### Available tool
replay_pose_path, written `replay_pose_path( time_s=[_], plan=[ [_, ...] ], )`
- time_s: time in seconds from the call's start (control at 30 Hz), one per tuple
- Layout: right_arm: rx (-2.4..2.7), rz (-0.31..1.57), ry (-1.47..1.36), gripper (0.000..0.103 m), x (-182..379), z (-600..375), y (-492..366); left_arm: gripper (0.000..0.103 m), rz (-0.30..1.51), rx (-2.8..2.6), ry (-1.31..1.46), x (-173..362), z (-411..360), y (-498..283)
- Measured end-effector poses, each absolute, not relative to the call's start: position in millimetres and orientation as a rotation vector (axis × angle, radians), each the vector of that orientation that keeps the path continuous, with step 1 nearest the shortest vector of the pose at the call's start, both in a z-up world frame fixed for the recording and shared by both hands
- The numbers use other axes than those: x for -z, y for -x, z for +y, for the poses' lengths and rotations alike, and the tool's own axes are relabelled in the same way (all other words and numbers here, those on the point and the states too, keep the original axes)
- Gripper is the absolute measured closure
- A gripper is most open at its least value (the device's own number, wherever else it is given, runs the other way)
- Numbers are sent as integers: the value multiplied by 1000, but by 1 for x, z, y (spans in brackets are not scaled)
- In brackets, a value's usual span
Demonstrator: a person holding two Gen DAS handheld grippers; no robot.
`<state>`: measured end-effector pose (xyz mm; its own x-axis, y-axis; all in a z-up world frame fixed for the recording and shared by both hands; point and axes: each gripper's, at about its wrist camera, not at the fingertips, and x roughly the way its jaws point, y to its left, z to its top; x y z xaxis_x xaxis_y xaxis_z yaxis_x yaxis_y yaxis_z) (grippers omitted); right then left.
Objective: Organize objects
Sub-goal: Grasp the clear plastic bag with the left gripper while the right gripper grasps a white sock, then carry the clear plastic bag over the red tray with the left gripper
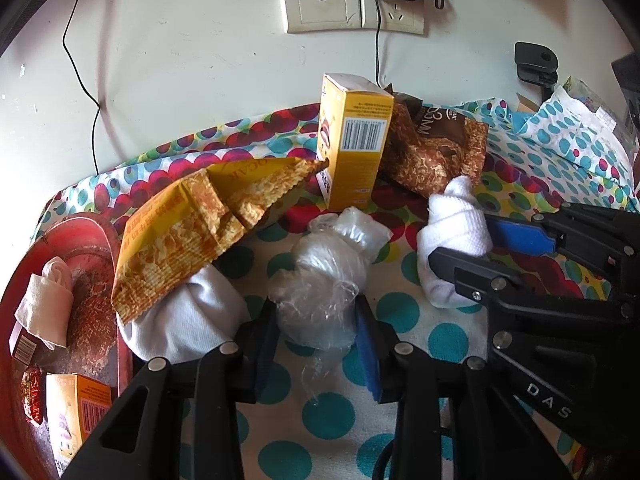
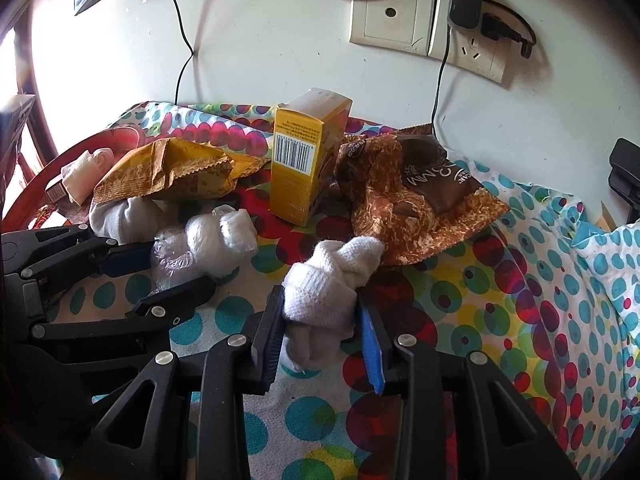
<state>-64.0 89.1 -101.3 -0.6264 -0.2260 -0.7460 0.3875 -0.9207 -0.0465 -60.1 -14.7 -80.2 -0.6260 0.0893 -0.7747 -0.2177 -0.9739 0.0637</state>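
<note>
A crinkly clear plastic bundle (image 1: 320, 276) and a rolled white sock (image 2: 324, 292) lie near each other on the spotty cloth (image 2: 520, 320).

A polka-dot cloth (image 1: 400, 312) covers the tabletop, bunched up along the wall. Between the left claw's (image 1: 318, 344) jaws lies a plastic-wrapped bundle (image 1: 320, 276); between the right claw's (image 2: 320, 332) jaws lies a rolled white sock (image 2: 324, 292). Ahead of both claws a yellow box (image 1: 354, 148) stands upright, a brown snack bag (image 2: 416, 196) just right of it. Left of the left claw, a yellow snack bag (image 1: 188, 236) rests on a white sock roll (image 1: 188, 316), and a red tray (image 1: 96, 248) sits at the cloth's edge.
</note>
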Motion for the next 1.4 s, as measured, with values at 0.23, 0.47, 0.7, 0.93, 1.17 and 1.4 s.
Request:
replay_pose_path(
  time_s=[0.23, 0.47, 0.7, 0.93, 1.17, 1.4],
  plan=[
    [2546, 300, -1130, 69, 101, 88, 63, 67, 208, -2675, 1266, 80, -18, 60],
    [2555, 315, -1116, 72, 101, 87, 62, 67, 214, -2685, 1267, 80, -17, 59],
    [2574, 341, -1065, 74, 96, 85, 57, 71, 237, -2687, 1249, 78, -13, 56],
    [2597, 301, -1054, 74, 94, 91, 57, 72, 221, -2669, 1250, 75, -19, 45],
    [2603, 313, -1064, 74, 96, 90, 58, 72, 167, -2666, 1225, 62, -31, 37],
    [2602, 321, -1088, 74, 98, 90, 60, 72, 151, -2703, 1172, 29, -39, 27]
  ],
)
